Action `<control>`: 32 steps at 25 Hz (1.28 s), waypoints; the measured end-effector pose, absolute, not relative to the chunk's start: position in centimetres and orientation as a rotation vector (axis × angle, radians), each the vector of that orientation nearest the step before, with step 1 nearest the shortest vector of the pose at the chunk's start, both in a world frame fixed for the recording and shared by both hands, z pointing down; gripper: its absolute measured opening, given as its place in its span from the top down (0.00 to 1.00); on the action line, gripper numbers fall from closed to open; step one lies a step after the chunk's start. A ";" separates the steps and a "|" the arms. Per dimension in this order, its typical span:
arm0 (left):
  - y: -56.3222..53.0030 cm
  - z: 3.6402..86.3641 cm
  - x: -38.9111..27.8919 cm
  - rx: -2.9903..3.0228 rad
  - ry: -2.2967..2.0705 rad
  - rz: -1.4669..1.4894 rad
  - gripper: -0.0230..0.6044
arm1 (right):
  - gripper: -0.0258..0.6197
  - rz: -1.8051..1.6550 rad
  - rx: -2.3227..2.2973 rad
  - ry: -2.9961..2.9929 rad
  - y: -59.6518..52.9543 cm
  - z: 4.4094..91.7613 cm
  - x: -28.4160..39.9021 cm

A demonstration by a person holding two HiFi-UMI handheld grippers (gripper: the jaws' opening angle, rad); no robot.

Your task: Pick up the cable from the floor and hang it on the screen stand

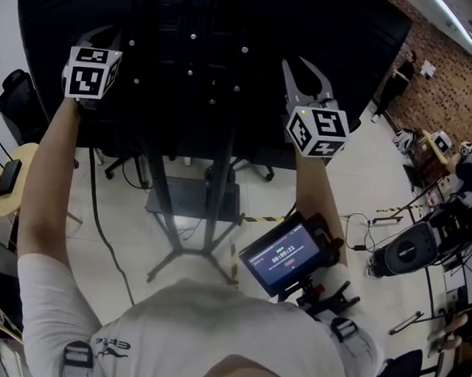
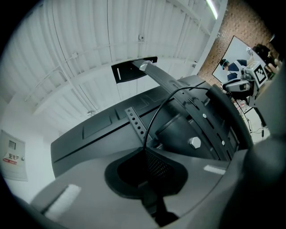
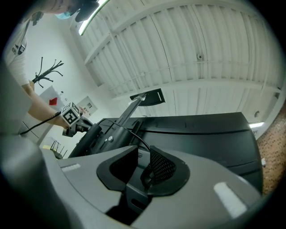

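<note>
The left gripper (image 2: 145,151) is clamped on the thin black cable (image 2: 154,120), which arcs up from its jaws across the mount (image 2: 196,129) on the back of the screen (image 1: 230,32); the right gripper (image 3: 143,157) stands with jaws apart, the cable's other run lying against one pad but not pinched. The risk, I judge, is that the cable merely lies over the mount at the top of the stand (image 1: 192,181); if the left jaws let go before it catches, the hanging part could drag it off; a tug from either hand could do likewise.
</note>
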State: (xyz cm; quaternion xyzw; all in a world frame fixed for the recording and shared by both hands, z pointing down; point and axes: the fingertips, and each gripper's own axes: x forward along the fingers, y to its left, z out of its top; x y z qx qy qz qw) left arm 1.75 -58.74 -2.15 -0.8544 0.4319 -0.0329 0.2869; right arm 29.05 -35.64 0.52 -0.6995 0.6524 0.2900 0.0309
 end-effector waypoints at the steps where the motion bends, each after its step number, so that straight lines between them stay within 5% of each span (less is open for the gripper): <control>1: -58.7 -2.2 1.8 -2.280 1.153 -0.095 0.94 | 0.80 0.892 -2.177 2.009 -35.8 0.6 29.2; 32: -58.8 -1.5 2.2 -2.178 1.133 -0.036 0.94 | 0.84 0.900 -2.637 2.069 -38.6 6.6 30.2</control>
